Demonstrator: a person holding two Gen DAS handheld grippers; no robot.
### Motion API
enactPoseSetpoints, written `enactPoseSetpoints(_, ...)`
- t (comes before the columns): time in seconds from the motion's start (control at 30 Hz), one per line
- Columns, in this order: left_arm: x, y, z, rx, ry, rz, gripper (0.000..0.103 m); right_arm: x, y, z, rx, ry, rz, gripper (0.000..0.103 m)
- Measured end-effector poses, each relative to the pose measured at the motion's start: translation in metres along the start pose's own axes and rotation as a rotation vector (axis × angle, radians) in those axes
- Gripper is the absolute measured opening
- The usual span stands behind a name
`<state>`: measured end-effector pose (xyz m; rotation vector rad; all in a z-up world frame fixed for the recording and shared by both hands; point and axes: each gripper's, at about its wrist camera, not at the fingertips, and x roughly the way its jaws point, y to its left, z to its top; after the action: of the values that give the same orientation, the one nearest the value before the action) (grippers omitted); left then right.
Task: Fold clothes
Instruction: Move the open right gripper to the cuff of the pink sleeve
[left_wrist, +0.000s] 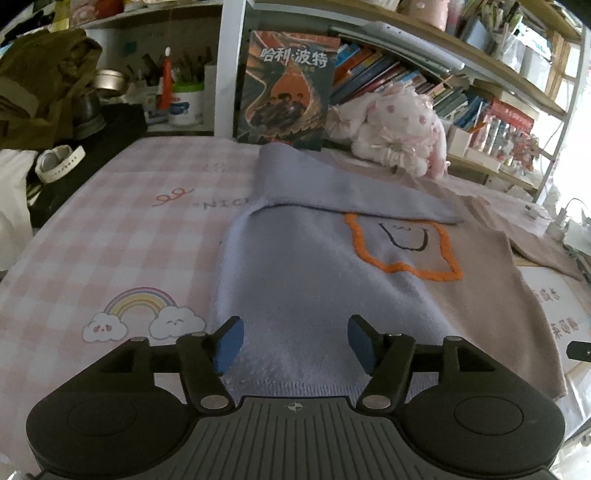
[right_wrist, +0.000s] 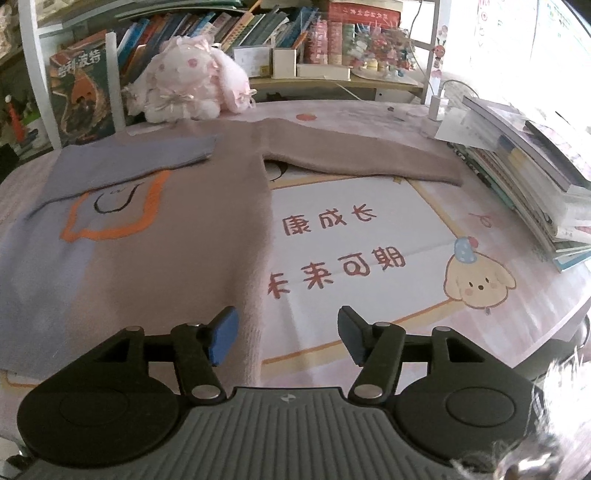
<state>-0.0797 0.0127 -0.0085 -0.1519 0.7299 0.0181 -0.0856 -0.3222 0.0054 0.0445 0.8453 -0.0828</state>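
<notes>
A two-tone sweater (left_wrist: 314, 280), lavender on its left half and beige on its right, lies flat on the table with an orange-outlined smiley patch (left_wrist: 402, 243). Its lavender sleeve (left_wrist: 332, 184) is folded across the chest. The beige sleeve (right_wrist: 354, 155) lies stretched out to the right. My left gripper (left_wrist: 293, 341) is open and empty just above the lavender hem. My right gripper (right_wrist: 286, 336) is open and empty over the sweater's (right_wrist: 166, 236) right bottom edge.
A pink checked tablecloth (left_wrist: 110, 236) covers the table. A pink plush toy (right_wrist: 192, 81) and an upright book (left_wrist: 288, 85) stand at the back before bookshelves. A stack of books (right_wrist: 528, 173) lies at the right. Dark clothes (left_wrist: 40, 81) pile at the far left.
</notes>
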Motion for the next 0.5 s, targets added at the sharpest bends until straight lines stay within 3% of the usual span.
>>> enactPoseSetpoints(0.3, 0.014, -0.024, 0.007, -0.005, 0.013, 0.036, 0.074, 0.021, -0.026, 0.015, 0.012, 0.001, 0.009, 0.066)
enactPoseSetpoints(0.5, 0.027, -0.063, 0.013, -0.026, 0.023, 0.084, 0.075, 0.048, -0.064, 0.035, 0.024, 0.006, 0.024, 0.068)
